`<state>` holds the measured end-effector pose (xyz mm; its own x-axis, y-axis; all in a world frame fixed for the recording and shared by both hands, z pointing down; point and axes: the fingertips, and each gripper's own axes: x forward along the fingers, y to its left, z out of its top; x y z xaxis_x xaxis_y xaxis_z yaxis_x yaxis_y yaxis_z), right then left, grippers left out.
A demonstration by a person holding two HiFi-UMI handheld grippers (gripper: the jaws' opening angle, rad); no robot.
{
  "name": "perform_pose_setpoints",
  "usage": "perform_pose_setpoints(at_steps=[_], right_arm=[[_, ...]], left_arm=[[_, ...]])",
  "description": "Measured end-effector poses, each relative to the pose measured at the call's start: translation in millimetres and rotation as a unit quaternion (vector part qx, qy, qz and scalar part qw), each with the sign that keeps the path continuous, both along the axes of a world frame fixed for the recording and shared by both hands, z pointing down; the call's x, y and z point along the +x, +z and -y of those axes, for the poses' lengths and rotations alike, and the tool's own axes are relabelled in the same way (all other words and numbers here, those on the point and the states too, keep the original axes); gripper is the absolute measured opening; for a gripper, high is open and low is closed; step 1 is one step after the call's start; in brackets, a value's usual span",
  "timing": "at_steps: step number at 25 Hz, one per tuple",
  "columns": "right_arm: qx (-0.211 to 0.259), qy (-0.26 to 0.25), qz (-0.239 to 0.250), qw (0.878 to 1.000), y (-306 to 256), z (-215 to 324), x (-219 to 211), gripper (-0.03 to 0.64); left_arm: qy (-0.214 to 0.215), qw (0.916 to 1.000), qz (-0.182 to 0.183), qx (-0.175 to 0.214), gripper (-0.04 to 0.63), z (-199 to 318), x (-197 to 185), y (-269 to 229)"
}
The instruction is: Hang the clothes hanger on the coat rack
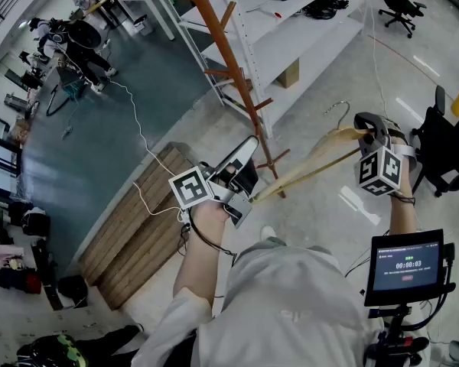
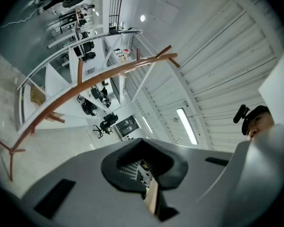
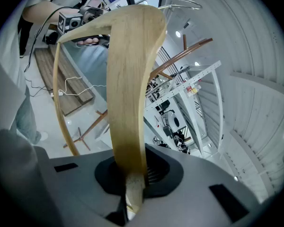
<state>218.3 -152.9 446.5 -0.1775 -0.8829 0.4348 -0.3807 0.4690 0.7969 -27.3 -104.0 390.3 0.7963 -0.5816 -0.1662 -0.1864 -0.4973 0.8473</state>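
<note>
The right gripper [image 3: 131, 193] has its jaws closed tight on one end of the wooden hanger [image 3: 130, 79]. The pale arm rises straight out of the pads and curves away from the camera. The left gripper [image 2: 150, 195] is clamped too, with a thin sliver of the hanger's other end pinched between its jaws. The hanger is therefore carried in the air between the two tools, stretched across in front of the person's chest. Its wire hook [image 1: 341, 104] stands free above it near the right gripper and touches nothing.

Just beyond the hanger stands the coat rack [image 1: 231, 75], a red-brown pole with short pegs sticking out on either side. In the head view the hanger's lower bar passes close by the foot of the pole [image 1: 275, 180]. Whether the two touch cannot be told from that angle. In the left gripper view the pole sweeps across above the jaws with open air between, and its top pegs stand out against the ceiling.

Behind the rack a white shelving unit [image 1: 306, 29] crowds its far side, its frame running just beside the pole. To the left the pale floor runs to the edge of a low wooden platform [image 1: 138, 228]. To the right the floor reaches as far as a black office chair [image 1: 444, 155]. A small screen [image 1: 407, 266] on a stand sits near the person's right elbow.
</note>
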Motion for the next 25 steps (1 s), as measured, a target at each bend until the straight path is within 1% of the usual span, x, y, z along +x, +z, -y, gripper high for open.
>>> perform_pose_setpoints(at_steps=[3, 6, 11, 14, 16, 18, 21, 25], right_arm=[[0.003, 0.003, -0.007, 1.0, -28.2, 31.7, -33.8, 0.019], [-0.006, -0.001, -0.025, 1.0, -50.9, 67.3, -60.4, 0.018], [-0.014, -0.039, -0.058, 0.997, -79.2, 121.4, -100.3, 0.018], [-0.011, -0.059, -0.074, 0.995, -101.0, 136.8, -126.2, 0.018], [-0.009, -0.067, -0.088, 0.994, -117.0, 144.1, -141.1, 0.018], [-0.008, -0.071, -0.101, 0.992, -134.1, 148.7, -157.6, 0.018], [-0.009, -0.072, -0.116, 0.991, -161.8, 154.6, -179.7, 0.018], [-0.006, -0.074, -0.131, 0.989, -196.6, 169.7, -198.6, 0.018]], left_arm=[[-0.005, 0.9999, 0.006, 0.009, 0.006, 25.7, -30.9, -24.5], [-0.025, 0.9995, 0.009, 0.017, 0.006, 50.9, -58.0, -37.3], [-0.064, 0.9967, 0.03, 0.039, 0.006, 79.3, -93.9, -55.6], [-0.082, 0.9945, 0.043, 0.05, 0.006, 82.2, -110.6, -71.0], [-0.09, 0.9925, 0.058, 0.058, 0.006, 85.6, -121.0, -80.0], [-0.103, 0.9905, 0.07, 0.058, 0.006, 89.0, -135.8, -90.0], [-0.119, 0.9882, 0.077, 0.057, 0.006, 95.3, -158.3, -110.3], [-0.133, 0.9847, 0.093, 0.064, 0.006, 112.3, -176.7, -137.5]])
